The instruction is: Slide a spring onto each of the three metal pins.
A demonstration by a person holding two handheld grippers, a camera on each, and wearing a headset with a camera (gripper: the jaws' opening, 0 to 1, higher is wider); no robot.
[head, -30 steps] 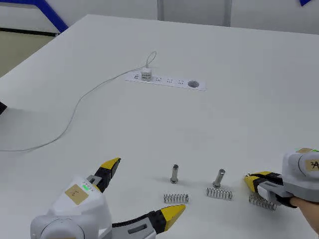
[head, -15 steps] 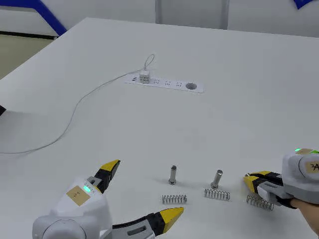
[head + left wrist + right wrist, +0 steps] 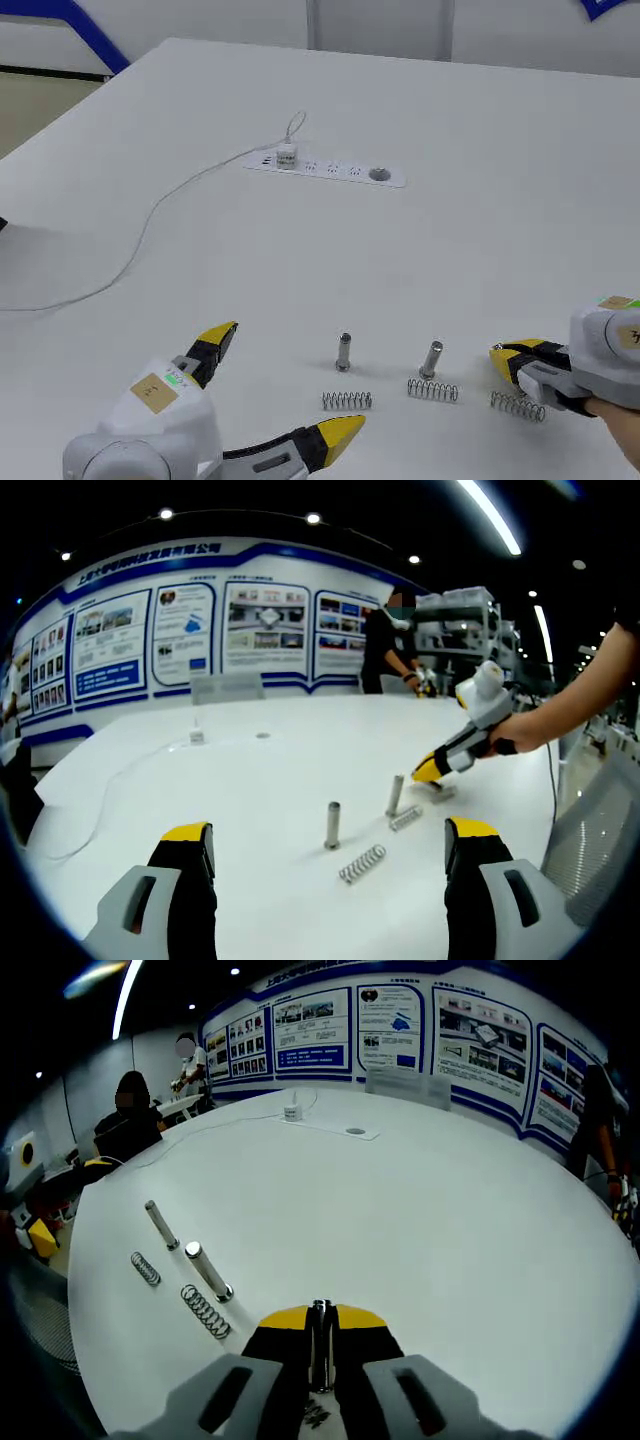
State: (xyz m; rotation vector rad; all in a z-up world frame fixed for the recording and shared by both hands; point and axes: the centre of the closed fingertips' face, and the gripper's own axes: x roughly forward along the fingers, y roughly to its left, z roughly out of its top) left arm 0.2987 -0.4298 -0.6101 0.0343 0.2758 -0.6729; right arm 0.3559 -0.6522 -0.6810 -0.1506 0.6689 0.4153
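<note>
Two metal pins [image 3: 343, 352] [image 3: 431, 360] stand upright on the white table. In front of them lie three springs [image 3: 347, 401] [image 3: 432, 390] [image 3: 518, 405]. My right gripper [image 3: 508, 358] hovers just above the rightmost spring, shut on a third metal pin [image 3: 320, 1352], with that spring [image 3: 318, 1415] under its jaws. My left gripper [image 3: 280, 385] is wide open, left of the left spring, holding nothing. The left gripper view has both pins [image 3: 332, 825] [image 3: 395, 795], the springs [image 3: 362, 861] [image 3: 405, 818] and the right gripper [image 3: 430, 770].
A white power strip [image 3: 325, 168] with a plugged-in cable [image 3: 150, 225] lies further back on the table [image 3: 480, 200]. People stand by benches beyond the table [image 3: 130, 1110].
The head camera has shifted a little. Both grippers, the pins and the springs hold their places.
</note>
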